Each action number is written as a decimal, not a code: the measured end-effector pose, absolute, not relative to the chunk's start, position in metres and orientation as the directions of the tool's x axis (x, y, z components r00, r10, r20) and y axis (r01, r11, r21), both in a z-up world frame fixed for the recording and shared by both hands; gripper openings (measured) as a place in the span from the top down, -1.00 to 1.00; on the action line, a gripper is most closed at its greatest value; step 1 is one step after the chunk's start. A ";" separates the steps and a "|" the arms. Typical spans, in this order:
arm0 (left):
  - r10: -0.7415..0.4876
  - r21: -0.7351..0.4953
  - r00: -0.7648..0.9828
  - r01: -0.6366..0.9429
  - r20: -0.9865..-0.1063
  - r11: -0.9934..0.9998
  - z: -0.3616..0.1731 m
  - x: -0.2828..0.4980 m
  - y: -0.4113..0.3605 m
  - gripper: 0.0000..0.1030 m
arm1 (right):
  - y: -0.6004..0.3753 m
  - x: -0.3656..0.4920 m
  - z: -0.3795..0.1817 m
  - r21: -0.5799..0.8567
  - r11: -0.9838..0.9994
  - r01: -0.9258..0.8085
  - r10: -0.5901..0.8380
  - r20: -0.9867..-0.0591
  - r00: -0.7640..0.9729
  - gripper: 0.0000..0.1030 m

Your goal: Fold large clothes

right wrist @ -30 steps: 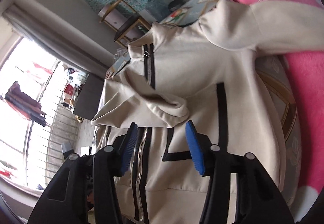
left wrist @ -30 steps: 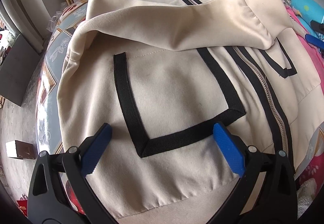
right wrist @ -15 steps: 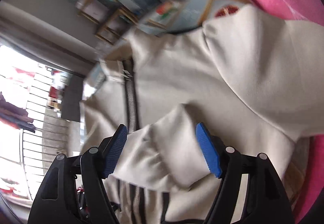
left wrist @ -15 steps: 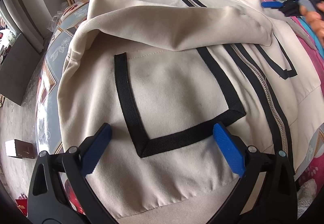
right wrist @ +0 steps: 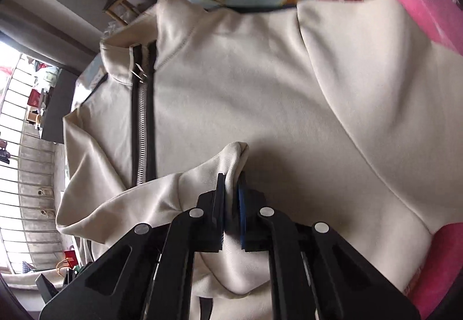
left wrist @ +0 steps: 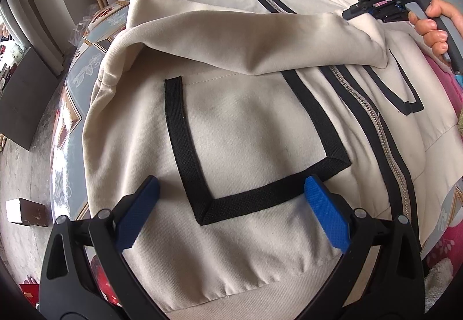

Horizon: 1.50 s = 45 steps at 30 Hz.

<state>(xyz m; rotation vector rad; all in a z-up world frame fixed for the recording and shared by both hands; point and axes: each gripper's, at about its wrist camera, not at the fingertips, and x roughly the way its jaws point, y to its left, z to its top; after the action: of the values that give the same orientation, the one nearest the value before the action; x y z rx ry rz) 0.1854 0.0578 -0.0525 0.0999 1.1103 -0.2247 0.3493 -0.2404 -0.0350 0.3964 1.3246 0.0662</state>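
Pinching the sleeve cuff [right wrist: 234, 158], the right tongs [right wrist: 231, 189] sit clenched above the cream jacket [left wrist: 246, 129], which lies spread across the surface [left wrist: 73, 80]. The left tongs [left wrist: 231, 204] hover released near the hem. A thin grip on the cuff could slip, dropping the sleeve crooked.

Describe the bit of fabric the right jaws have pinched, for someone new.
Find the cream zip-up jacket spread on the table. One sleeve lies folded across its chest. The right gripper clamps that sleeve's cuff end, the only raised peak of cloth.
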 end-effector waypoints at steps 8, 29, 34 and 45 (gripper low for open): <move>-0.254 -0.204 0.499 0.155 -0.829 0.967 -0.027 0.181 0.099 -0.88 | -0.192 0.254 0.079 0.434 0.815 -0.385 0.571 -0.715 0.403 0.86; -0.213 -0.176 0.511 0.121 -0.833 0.977 -0.021 0.206 0.092 -0.88 | -0.237 0.097 -0.009 0.592 0.805 0.053 0.551 -0.776 0.307 -0.04; -0.160 -0.128 0.478 0.098 -0.864 0.987 -0.041 0.204 0.094 -0.88 | -0.243 0.103 -0.035 0.566 0.799 0.201 0.496 -0.811 0.310 -0.04; -0.172 -0.141 0.490 0.101 -0.855 0.985 -0.044 0.200 0.102 -0.88 | -0.223 0.102 -0.022 0.390 0.899 0.199 0.300 -0.880 0.369 0.87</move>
<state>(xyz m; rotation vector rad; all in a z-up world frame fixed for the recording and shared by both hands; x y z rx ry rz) 0.2003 0.1017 -0.0442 -0.0752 1.0464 -0.1658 0.1019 -0.2233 -0.0223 0.4778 1.2041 0.0678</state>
